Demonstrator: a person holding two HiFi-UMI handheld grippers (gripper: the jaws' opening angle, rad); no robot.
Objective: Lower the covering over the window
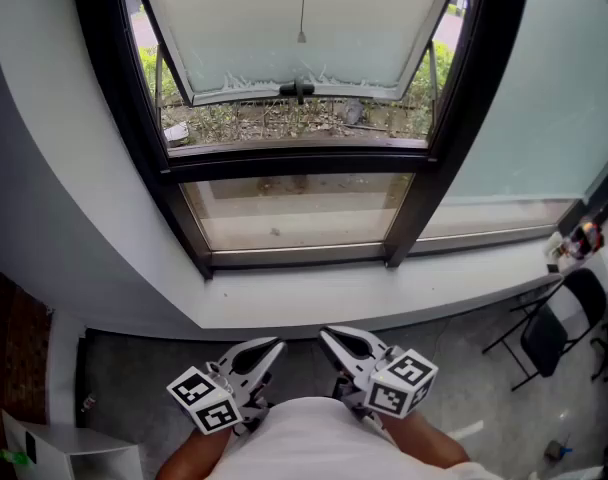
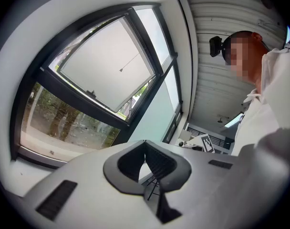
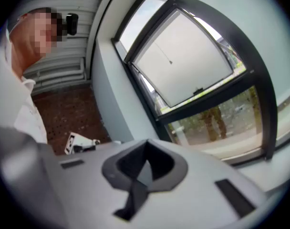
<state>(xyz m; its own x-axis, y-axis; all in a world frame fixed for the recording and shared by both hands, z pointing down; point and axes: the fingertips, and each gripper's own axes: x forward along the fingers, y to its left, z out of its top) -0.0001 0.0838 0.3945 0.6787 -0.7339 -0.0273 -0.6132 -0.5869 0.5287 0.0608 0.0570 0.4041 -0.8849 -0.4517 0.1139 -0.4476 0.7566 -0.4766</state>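
1. The left gripper (image 1: 267, 350) has its jaws pressed together with nothing between them. It is held near the person's body, on the room side of the window sill (image 1: 314, 306).
2. The right gripper (image 1: 332, 338) is likewise closed and empty, just beside the left one.
3. The blind's pull cord (image 1: 303, 8) hangs at the middle of the window (image 1: 454, 118) by its top edge, beyond the sill and well apart from both grippers.

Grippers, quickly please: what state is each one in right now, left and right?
Left gripper: closed, holding nothing.
Right gripper: closed, holding nothing.
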